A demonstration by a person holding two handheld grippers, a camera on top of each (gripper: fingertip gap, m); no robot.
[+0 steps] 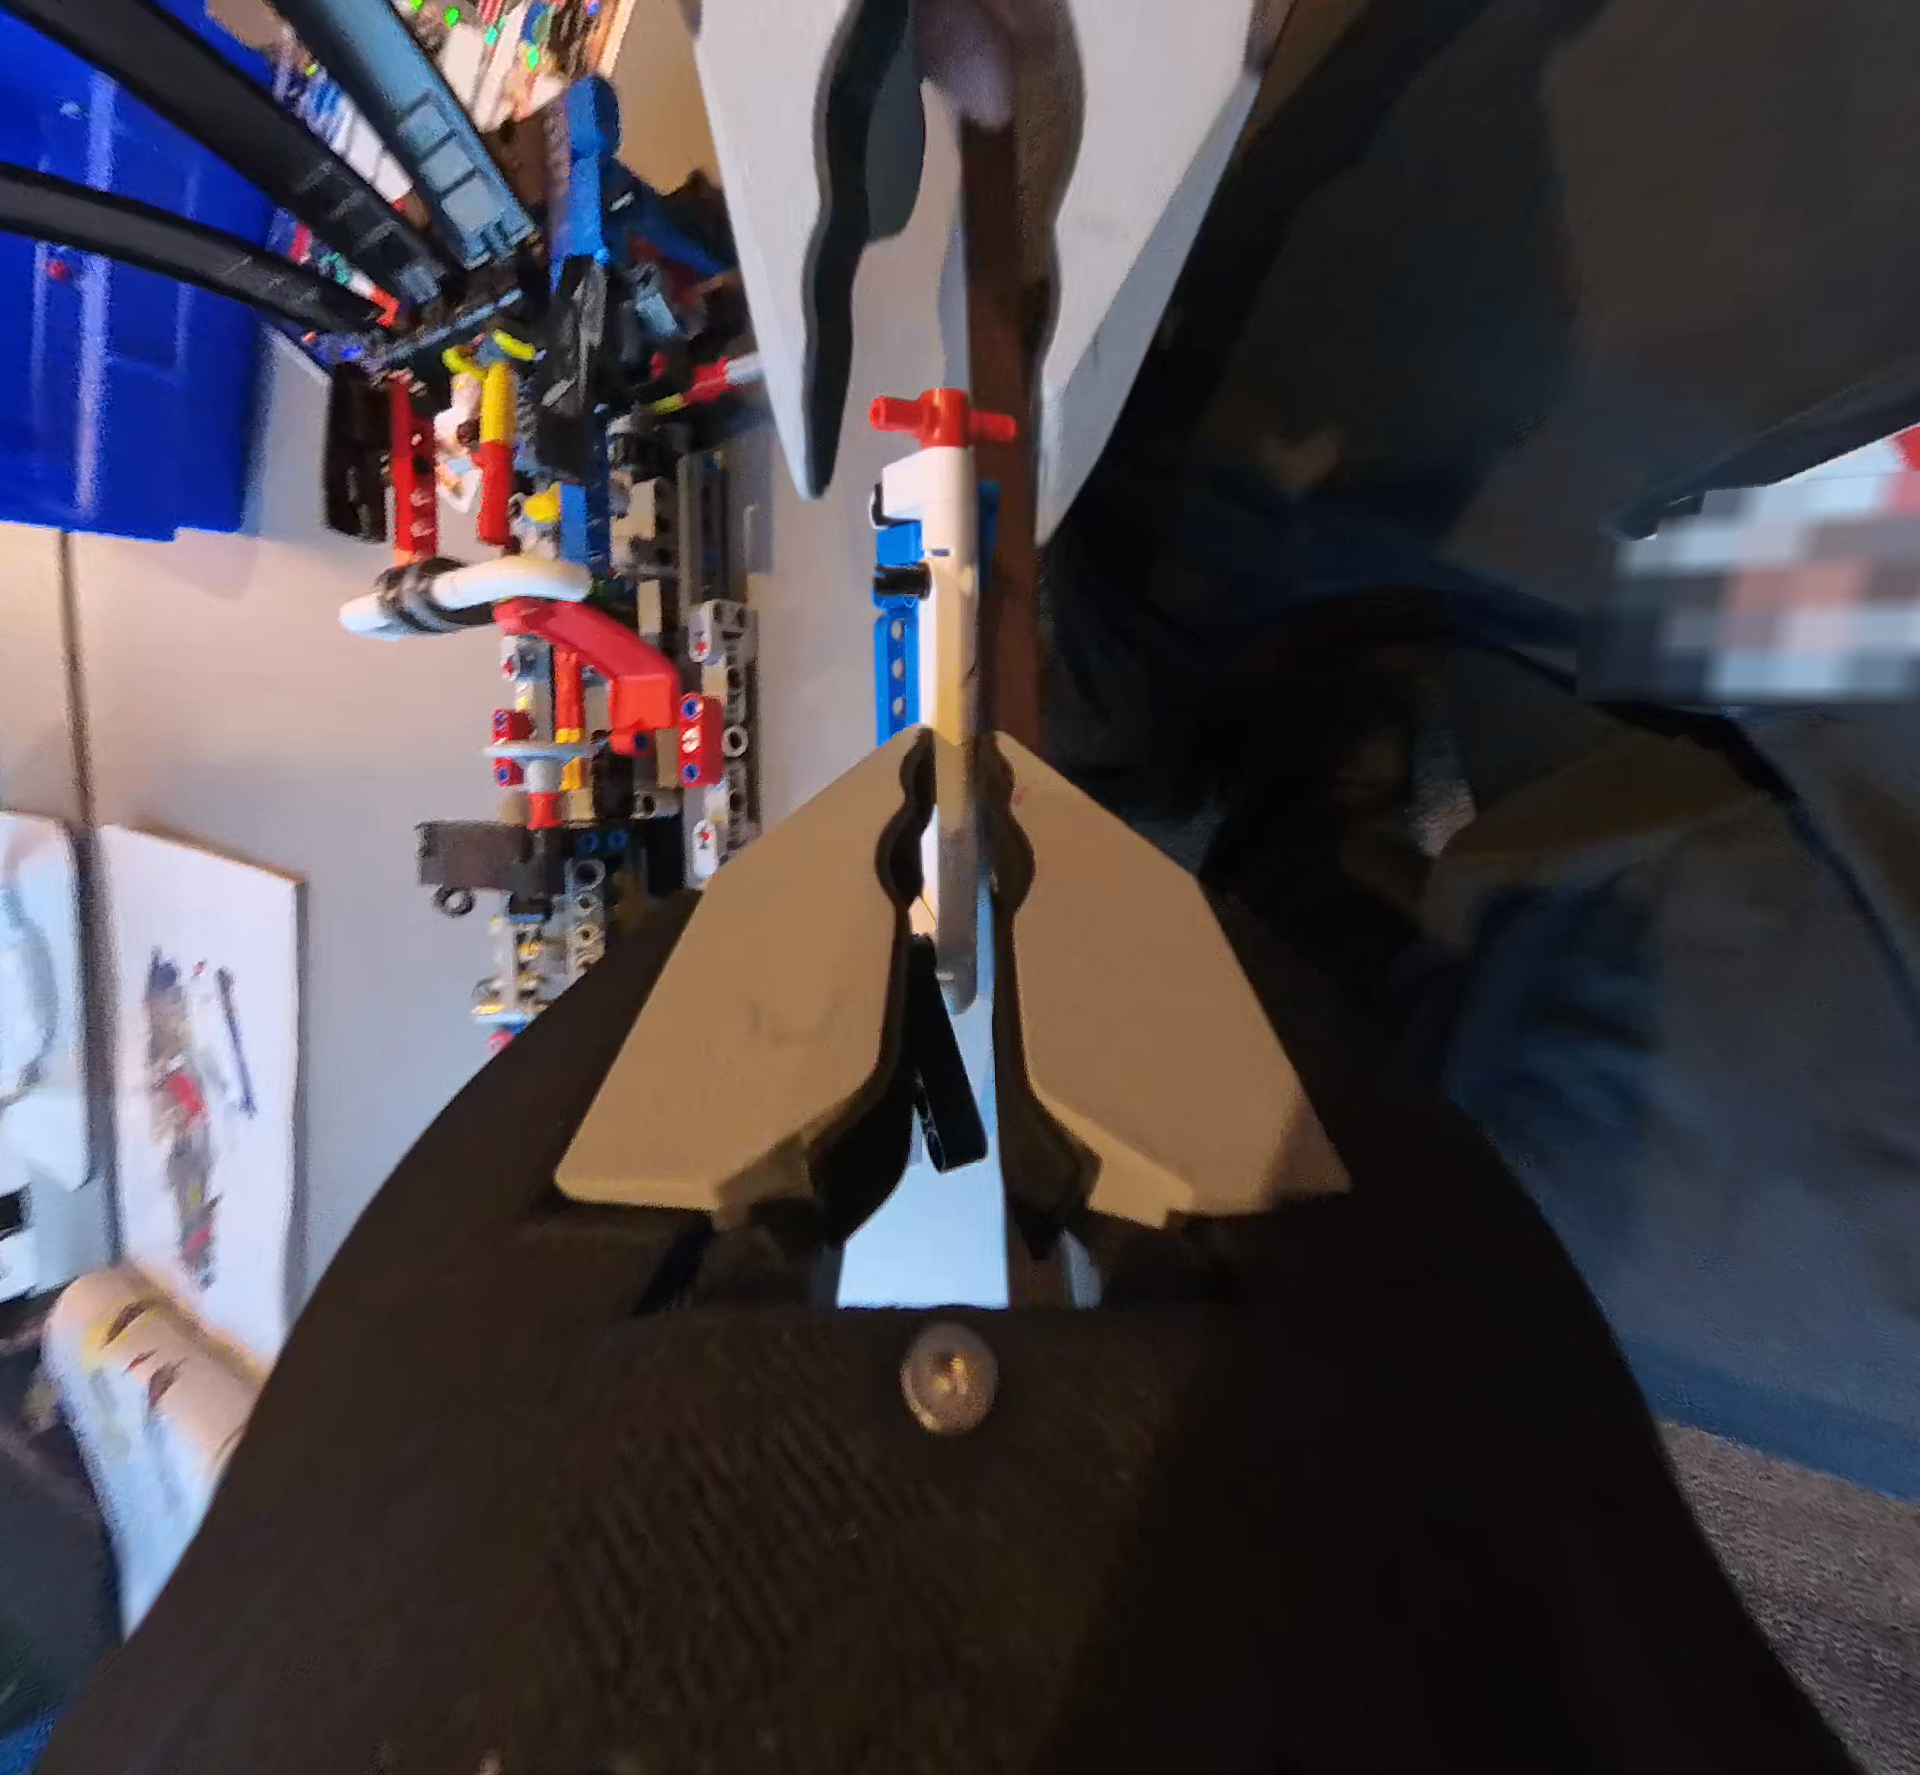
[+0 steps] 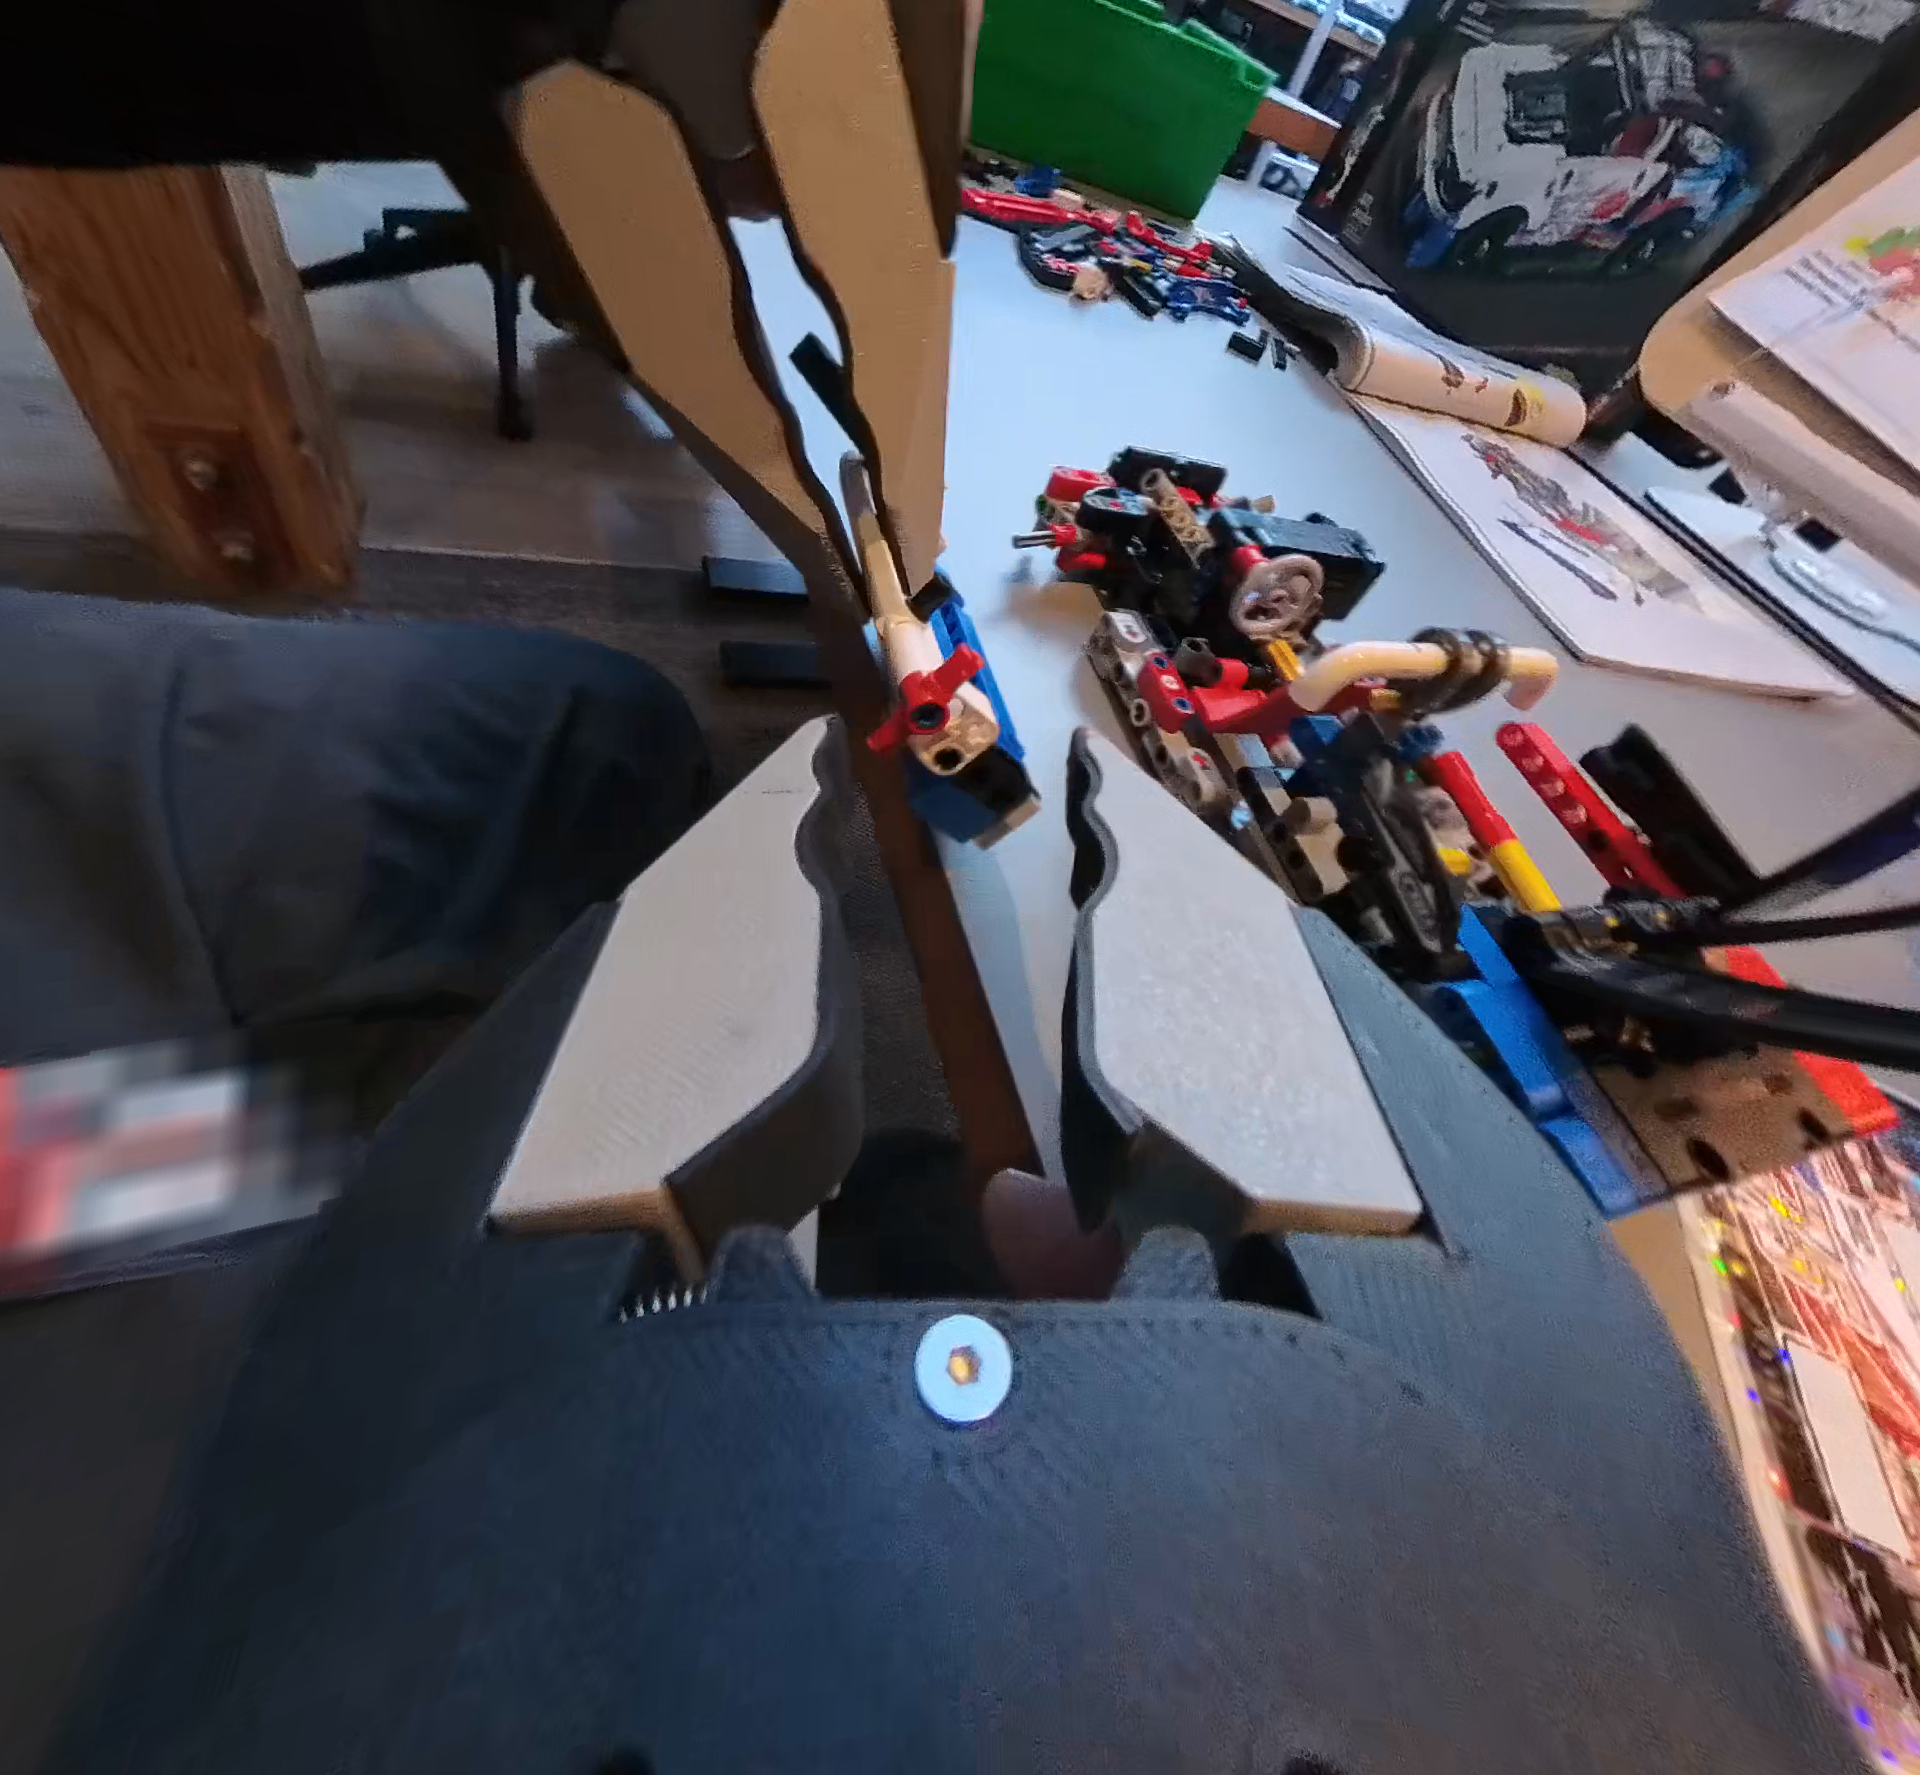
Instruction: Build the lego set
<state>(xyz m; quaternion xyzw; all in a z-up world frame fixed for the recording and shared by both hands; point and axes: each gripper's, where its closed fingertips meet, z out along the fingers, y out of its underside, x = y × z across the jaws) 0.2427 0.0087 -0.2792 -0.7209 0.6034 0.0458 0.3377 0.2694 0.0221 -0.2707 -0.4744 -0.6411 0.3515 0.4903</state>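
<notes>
At table edge [image 2: 1039, 395], left gripper [image 1: 961, 769] apparently clamps subassembly [image 1: 940, 562]

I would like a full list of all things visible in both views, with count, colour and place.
small sub-assembly: one, white, blue, red pin on its end; held in left gripper, near table edge
car chassis: one, multicoloured; mid-table
loose parts: several, red, black, blue; far table
instruction booklets: two, white; right of chassis
set box: one, black; far right
bins: two, green; behind table
left gripper: shut on sub-assembly
right gripper: open, facing the sub-assembly's pin end
</notes>
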